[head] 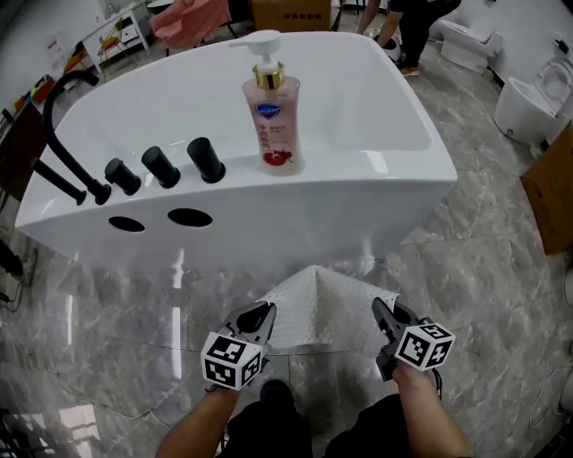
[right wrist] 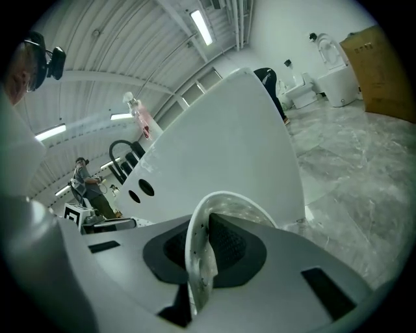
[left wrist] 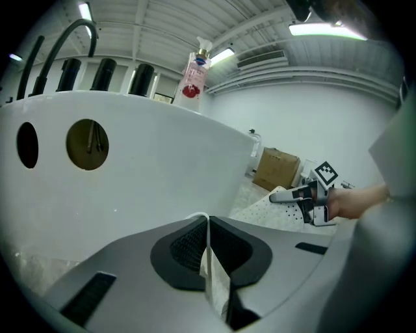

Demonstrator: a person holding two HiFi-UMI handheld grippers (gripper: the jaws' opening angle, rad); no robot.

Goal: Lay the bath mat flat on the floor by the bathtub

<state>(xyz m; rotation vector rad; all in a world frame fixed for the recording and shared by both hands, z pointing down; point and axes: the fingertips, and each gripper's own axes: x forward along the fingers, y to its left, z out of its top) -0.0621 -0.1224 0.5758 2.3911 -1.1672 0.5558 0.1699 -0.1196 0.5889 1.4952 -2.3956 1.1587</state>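
Note:
A white dotted bath mat hangs low over the marble floor in front of the white bathtub, stretched between both grippers. My left gripper is shut on the mat's near left corner; the thin mat edge shows pinched between its black pads. My right gripper is shut on the near right corner, where the mat edge curls up between the pads. The far end of the mat reaches toward the tub's base. In the left gripper view the mat spreads under the right gripper.
A pink soap pump bottle and black tap handles stand on the tub rim, with a black spout at left. Toilets and a cardboard box stand to the right. A person stands beyond the tub.

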